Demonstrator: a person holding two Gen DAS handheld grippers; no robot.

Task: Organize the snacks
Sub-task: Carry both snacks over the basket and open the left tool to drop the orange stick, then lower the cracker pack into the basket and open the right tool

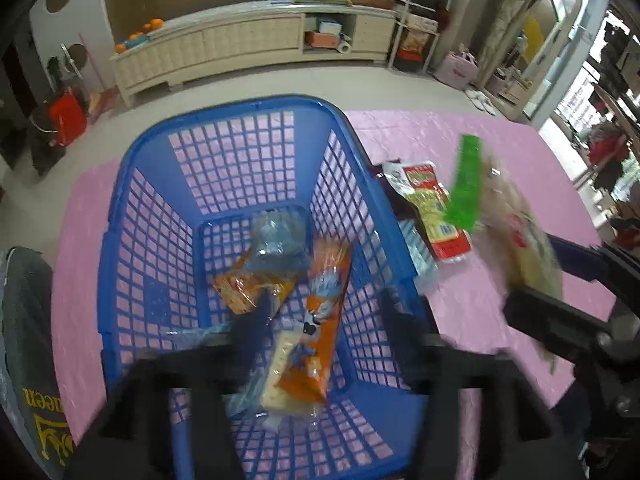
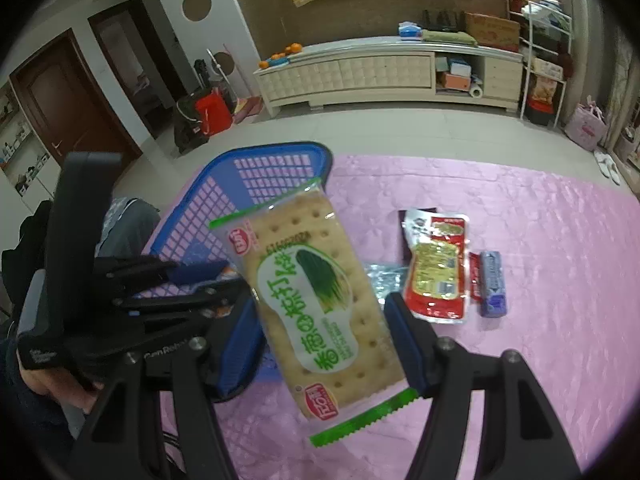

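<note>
The right gripper (image 2: pixel 320 320) has its jaws clamped on a cracker pack (image 2: pixel 316 300) with green ends, held up over the pink worktop (image 2: pixel 540 240) beside the blue basket (image 2: pixel 280 160). The left gripper (image 1: pixel 324 320) hangs over the basket with its jaws apart and empty. An orange snack pack (image 1: pixel 324 304) lies inside. A red and yellow packet (image 2: pixel 438 268) lies on the worktop.

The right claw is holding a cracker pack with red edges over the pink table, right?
Almost. The cracker pack in the right claw has green edges, not red, as the right wrist view shows. It is held over the pink table, near the blue basket.
</note>
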